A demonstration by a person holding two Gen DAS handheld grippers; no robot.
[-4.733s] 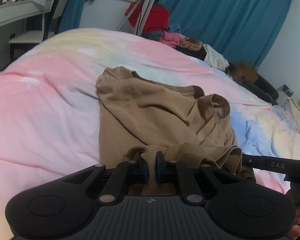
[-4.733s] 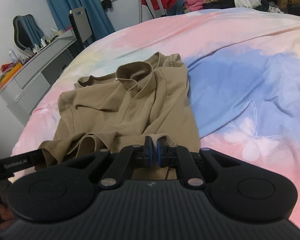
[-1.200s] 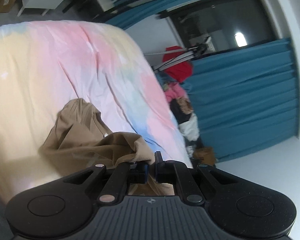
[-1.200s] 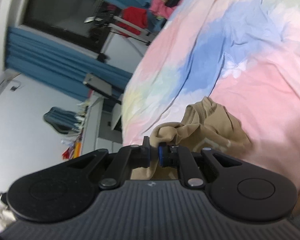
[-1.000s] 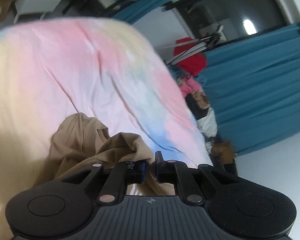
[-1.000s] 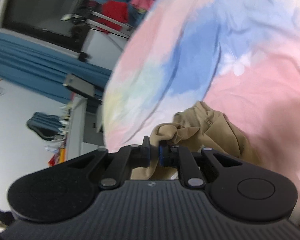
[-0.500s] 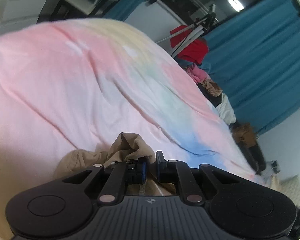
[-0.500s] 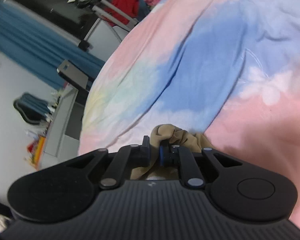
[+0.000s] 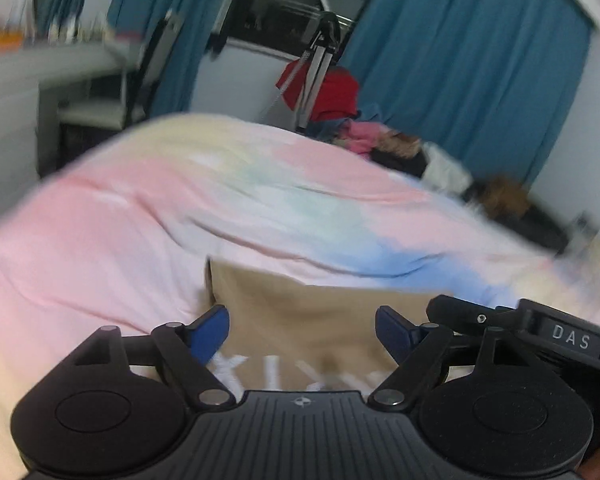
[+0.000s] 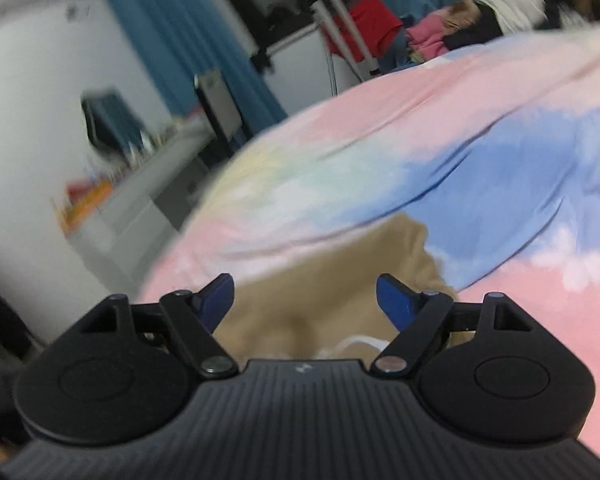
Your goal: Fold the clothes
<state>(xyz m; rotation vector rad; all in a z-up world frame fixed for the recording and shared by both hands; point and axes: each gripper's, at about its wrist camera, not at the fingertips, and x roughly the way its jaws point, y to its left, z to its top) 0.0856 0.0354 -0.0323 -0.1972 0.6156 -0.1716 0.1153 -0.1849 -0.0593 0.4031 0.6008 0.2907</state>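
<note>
A wide bed under a pastel pink, blue and yellow quilt (image 9: 148, 216) fills the room. On it, near its edge, lies the tan cotton shirt (image 9: 316, 316), flat, with white lettering showing. Above it hover the left gripper (image 9: 302, 330) and the right gripper (image 10: 305, 298), both spread wide and holding nothing. A fold looks just laid down; next comes choosing fresh edges to pinch.
</note>
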